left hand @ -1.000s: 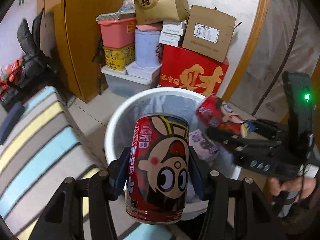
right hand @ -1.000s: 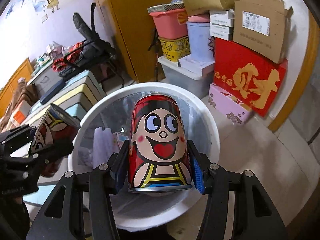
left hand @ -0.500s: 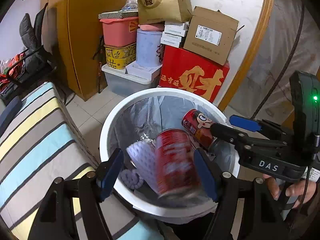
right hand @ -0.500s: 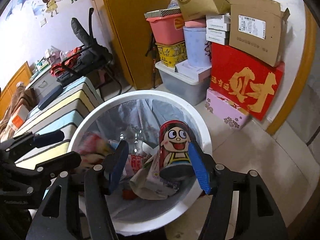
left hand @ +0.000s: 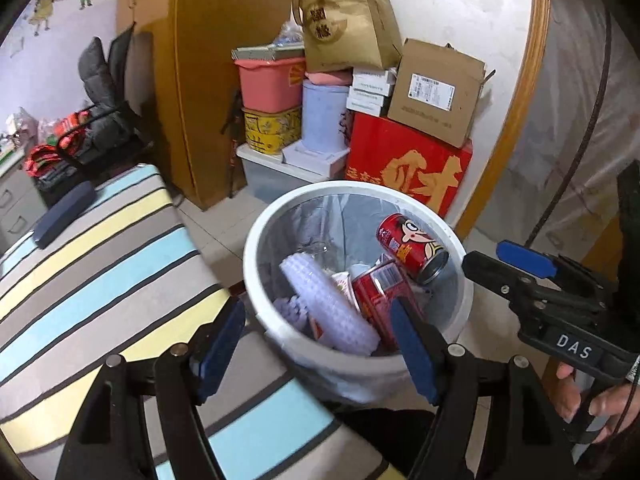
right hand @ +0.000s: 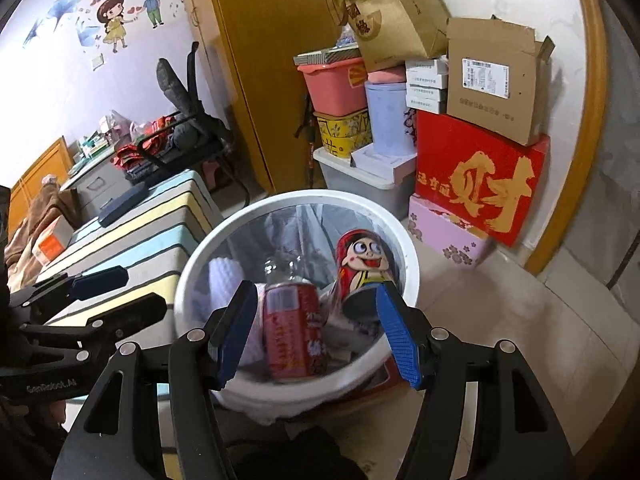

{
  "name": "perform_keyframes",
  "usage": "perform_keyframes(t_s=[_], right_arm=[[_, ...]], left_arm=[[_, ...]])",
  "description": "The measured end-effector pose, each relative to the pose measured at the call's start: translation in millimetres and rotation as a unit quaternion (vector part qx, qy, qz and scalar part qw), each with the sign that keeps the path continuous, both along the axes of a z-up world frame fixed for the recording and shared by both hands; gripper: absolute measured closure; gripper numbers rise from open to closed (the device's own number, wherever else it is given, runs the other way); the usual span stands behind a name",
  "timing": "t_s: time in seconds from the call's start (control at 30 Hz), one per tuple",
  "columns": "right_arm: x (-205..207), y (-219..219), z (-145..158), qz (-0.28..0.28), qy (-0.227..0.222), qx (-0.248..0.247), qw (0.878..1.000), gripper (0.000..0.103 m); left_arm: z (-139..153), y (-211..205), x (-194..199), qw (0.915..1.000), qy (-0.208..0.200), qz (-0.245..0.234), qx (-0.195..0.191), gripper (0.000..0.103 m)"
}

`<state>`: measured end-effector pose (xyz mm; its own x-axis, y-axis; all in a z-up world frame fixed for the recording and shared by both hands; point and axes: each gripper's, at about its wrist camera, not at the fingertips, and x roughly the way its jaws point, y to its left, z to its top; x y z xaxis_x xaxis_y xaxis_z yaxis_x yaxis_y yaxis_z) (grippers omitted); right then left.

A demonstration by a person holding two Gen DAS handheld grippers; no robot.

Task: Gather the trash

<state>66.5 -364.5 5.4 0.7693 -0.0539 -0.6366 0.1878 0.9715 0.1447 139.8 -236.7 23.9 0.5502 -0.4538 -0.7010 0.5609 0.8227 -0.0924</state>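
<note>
Red cans [left hand: 412,248] [right hand: 292,332] lie in the white bin [left hand: 280,344] among paper and plastic scraps, one showing a cartoon face. The drop step looks done. The left tool [left hand: 316,344] and right tool [right hand: 316,332] have just been opening; both gape with nothing between them. Next: find more trash to grip.

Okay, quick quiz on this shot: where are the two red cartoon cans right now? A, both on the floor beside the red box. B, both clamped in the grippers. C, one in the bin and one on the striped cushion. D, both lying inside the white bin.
D: both red cans lie among the trash inside the white bin, while the left gripper and the right gripper stand open with nothing between their pads.
</note>
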Motion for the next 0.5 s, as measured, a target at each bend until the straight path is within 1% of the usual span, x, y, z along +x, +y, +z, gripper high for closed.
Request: perform_keyframes(t_s=[0.23,0.3,0.4,0.5], right_arm=[[-28.8,23.5,3.1,-0.007,-0.025,-0.017,1.0,0.04],[-36.9,29.8,3.7,-0.008,-0.037,-0.017,0.999,0.04],[-46.6,39.5,4.6,-0.006,-0.055,-0.024,0.998,0.04],[-51.8,47.7,4.4,-0.008,-0.066,-0.033,0.997,0.04]], left_arm=[[4.8,27.0,-32.5,0.9984,-0.031,0.046,-0.002,0.026],[6.5,34.3,-43.2,0.9972,-0.047,0.059,-0.002,0.026],[8.7,47.2,-57.1,0.9948,-0.061,0.08,-0.018,0.026],[10.5,56.3,-71.6,0.9922,-0.082,0.093,-0.013,0.026]])
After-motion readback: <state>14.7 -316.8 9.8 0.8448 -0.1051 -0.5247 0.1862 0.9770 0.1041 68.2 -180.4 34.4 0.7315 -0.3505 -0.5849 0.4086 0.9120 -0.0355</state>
